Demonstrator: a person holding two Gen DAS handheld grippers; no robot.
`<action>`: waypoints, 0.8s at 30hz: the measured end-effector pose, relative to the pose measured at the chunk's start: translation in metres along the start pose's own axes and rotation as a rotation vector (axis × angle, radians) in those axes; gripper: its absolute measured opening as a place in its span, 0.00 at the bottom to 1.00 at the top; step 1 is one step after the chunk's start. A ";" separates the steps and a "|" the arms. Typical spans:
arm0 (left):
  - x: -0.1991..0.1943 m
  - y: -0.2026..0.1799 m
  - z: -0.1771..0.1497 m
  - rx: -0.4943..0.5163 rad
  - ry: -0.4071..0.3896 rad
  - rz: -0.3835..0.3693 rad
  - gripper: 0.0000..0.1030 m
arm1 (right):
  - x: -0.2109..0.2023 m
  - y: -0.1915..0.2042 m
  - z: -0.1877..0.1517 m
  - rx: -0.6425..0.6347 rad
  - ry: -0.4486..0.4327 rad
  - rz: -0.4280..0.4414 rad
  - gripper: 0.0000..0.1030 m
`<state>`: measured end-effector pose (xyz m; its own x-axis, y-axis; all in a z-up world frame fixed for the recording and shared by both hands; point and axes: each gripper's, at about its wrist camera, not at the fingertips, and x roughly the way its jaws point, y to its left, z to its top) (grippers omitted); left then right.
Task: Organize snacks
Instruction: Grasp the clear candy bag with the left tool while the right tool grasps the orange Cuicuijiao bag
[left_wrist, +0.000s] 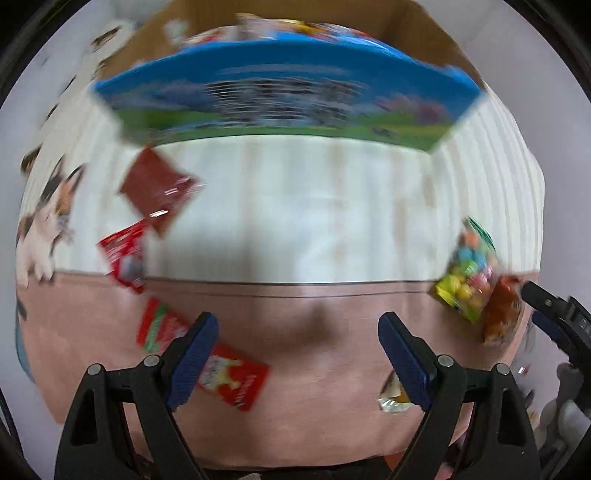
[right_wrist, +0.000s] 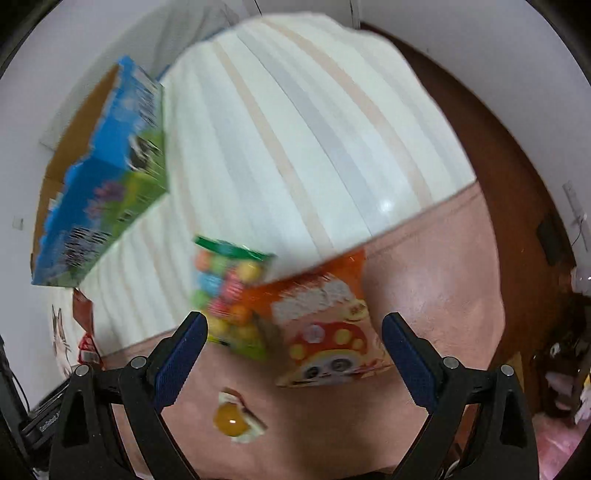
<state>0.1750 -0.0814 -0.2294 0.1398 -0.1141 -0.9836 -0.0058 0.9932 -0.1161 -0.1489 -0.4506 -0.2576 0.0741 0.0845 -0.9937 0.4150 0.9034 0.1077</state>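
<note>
You're lining up a pickup: your right gripper (right_wrist: 295, 343) hangs wide and empty over the orange mushroom-print snack bag (right_wrist: 325, 328); left gripper (left_wrist: 297, 341) is spread too, grasping nothing. Descend, then pinch.

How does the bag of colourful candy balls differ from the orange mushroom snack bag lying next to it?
The candy ball bag is see-through with a green top strip, so its coloured balls show; the orange mushroom bag is opaque, printed with a red mushroom and a panda face. The orange mushroom bag overlaps the candy ball bag's edge. Both lie flat where the striped cloth meets the pink surface.
</note>
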 end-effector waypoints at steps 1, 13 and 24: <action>0.003 -0.012 0.003 0.028 -0.001 0.004 0.86 | 0.004 -0.002 -0.001 -0.007 0.003 0.002 0.90; 0.035 -0.130 0.035 0.256 0.058 -0.019 0.86 | 0.013 -0.053 -0.001 0.044 -0.057 0.011 0.53; 0.087 -0.184 0.047 0.327 0.116 -0.011 0.57 | 0.022 -0.088 0.007 0.118 -0.011 0.057 0.54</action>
<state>0.2353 -0.2728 -0.2875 0.0247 -0.1078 -0.9939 0.3148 0.9444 -0.0946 -0.1770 -0.5314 -0.2887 0.1102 0.1286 -0.9856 0.5133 0.8418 0.1672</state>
